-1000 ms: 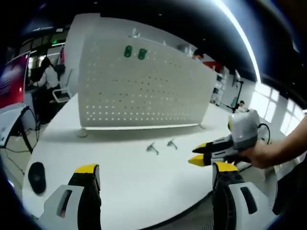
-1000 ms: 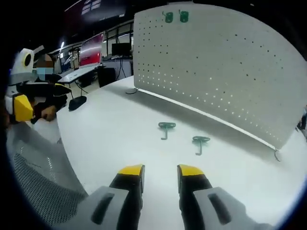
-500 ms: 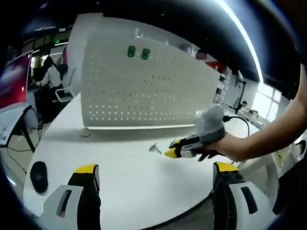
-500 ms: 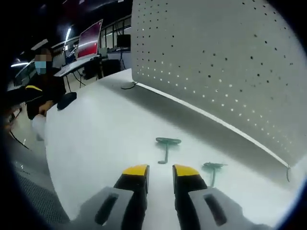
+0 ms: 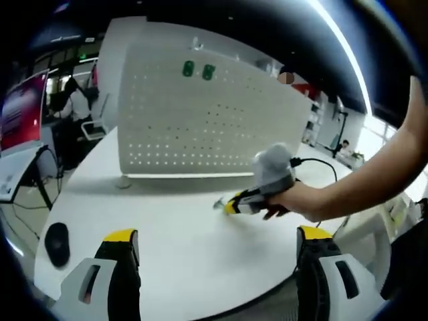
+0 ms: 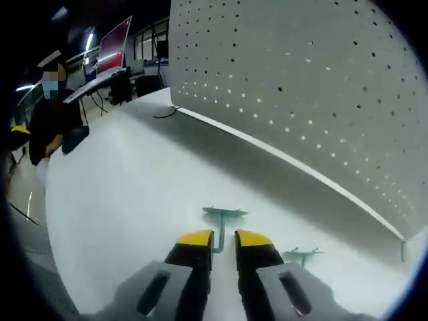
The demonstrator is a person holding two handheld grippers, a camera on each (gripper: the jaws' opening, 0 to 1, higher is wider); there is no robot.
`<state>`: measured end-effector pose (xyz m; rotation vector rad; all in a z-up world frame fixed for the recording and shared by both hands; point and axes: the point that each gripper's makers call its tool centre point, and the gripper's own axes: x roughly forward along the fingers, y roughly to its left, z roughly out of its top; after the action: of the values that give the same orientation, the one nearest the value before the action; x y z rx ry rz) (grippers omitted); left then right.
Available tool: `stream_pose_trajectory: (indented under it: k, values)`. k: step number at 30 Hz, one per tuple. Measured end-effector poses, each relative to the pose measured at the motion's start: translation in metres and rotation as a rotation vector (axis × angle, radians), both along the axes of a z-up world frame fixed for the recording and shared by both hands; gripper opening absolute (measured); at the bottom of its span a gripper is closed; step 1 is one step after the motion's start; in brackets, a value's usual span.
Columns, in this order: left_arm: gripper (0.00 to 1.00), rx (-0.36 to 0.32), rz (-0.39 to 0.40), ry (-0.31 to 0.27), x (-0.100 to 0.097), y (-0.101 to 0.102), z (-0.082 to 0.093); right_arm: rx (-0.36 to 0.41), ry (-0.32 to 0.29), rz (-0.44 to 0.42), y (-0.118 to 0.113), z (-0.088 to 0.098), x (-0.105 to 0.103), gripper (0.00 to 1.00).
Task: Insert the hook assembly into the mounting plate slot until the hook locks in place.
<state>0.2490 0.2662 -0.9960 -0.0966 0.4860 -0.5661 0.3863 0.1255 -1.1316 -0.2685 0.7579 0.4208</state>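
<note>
Now: right gripper lowered over the nearer hook for the pick

Carefully is how this grasp is best made. In the right gripper view the right gripper (image 6: pixel 223 241) is seen with its yellow-tipped jaws held a narrow gap apart, released and gripping nothing, and the stem of the nearer green hook (image 6: pixel 223 217) runs into that gap. The stem should be centred between the jaws before they are clenched, since a thin wire part lying flat on a smooth top is judged likely to skid or roll if it is caught off-centre. A second green hook (image 6: pixel 302 255) lies just beside, to the right, and should be left undisturbed.

Each hook is a slim, dull green piece with a short crossbar on a straight stem. The white table (image 6: pixel 127 200) looks smooth and matte. The white pegboard (image 6: pixel 301 80) stands upright at the far edge, a thin curved sheet pierced by regular rows of small holes; in the left gripper view two green hooks already mounted (image 5: pixel 198 69) are seen near its top.

The left gripper (image 5: pixel 217 244) is held wide open and empty, well back from the work
</note>
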Motion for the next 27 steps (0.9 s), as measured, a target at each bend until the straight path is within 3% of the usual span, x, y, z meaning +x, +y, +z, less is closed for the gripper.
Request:
stream_pose_trajectory:
  k: [5,12,16,22,24,27]
  values:
    - [0.99,-0.022,0.005,-0.010,0.001,0.000,0.004,-0.033,-0.012,0.016,-0.003,0.000,0.001,0.09]
    - [0.98,-0.014,0.009,-0.011,0.001,0.001,0.004,-0.005,-0.024,0.029,0.003,-0.002,-0.003,0.01]
    - [0.97,-0.025,0.023,-0.013,0.001,0.003,0.005,0.068,-0.013,-0.058,0.001,-0.002,-0.003,0.01]
    - [0.97,0.000,-0.001,-0.009,-0.001,0.000,0.003,0.065,0.015,-0.089,-0.001,-0.002,-0.003,0.00]
    - [0.97,0.001,-0.007,-0.012,-0.001,-0.001,0.003,0.123,0.035,-0.145,-0.002,-0.003,-0.006,0.00]
    - [0.96,-0.001,-0.009,-0.010,-0.001,-0.001,0.002,0.139,0.015,-0.155,-0.002,0.007,-0.005,0.00]
